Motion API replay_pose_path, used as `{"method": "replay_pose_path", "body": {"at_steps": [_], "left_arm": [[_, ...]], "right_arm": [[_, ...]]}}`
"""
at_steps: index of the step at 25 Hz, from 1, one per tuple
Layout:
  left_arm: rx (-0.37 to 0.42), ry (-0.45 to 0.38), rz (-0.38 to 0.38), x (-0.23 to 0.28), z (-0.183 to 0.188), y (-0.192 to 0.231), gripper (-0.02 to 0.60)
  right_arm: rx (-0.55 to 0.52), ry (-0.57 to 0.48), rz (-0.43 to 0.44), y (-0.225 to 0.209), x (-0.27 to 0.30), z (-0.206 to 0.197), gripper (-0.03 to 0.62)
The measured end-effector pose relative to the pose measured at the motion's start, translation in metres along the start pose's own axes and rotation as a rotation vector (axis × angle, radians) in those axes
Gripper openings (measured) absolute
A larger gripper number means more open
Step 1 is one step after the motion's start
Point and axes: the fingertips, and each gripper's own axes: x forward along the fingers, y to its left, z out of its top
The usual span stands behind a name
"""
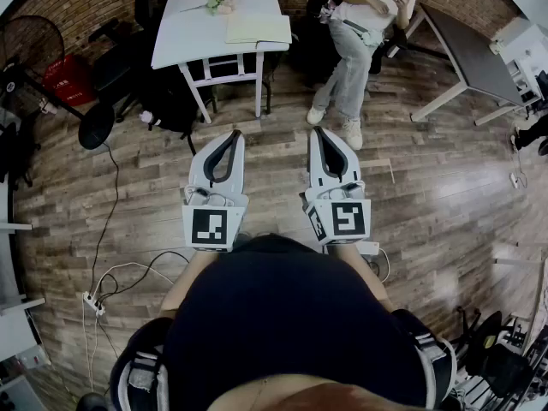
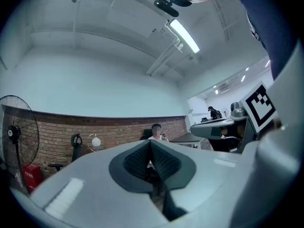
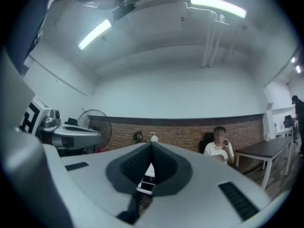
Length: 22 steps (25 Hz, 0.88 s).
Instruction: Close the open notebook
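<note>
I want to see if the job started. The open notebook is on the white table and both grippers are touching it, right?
Not touching. The head view shows the open notebook on the white table, but the left gripper and right gripper are held over the wooden floor, well short of the table, both shut.

Light: I see ceiling tubes [image 3: 217,5] glaring white overhead.
Head view: dimmer for me, shadows soft.
Edges: fisheye bending, dark corners.
Focus: near foreground soft.
</note>
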Motion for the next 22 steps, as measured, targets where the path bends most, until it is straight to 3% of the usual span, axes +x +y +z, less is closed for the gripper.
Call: {"method": "replay_pose_path", "body": {"at_steps": [10,18,22], "left_arm": [[-0.002,-0.013,0.019,-0.002,0.003,-0.001,0.006],[0.003,-0.001,0.04,0.021,-0.007,0.016,0.006],[0.002,0.003,0.034,0.05,-0.016,0.034,0.006]], "right_arm": [[-0.004,-0.026,0.006,0.002,-0.001,0.007,0.012],[0.055,-0.003,0.039,-0.007,0.027,-0.014,0.016],[0.053,-0.004,0.038,-0.015,0.059,-0.02,0.066]]}}
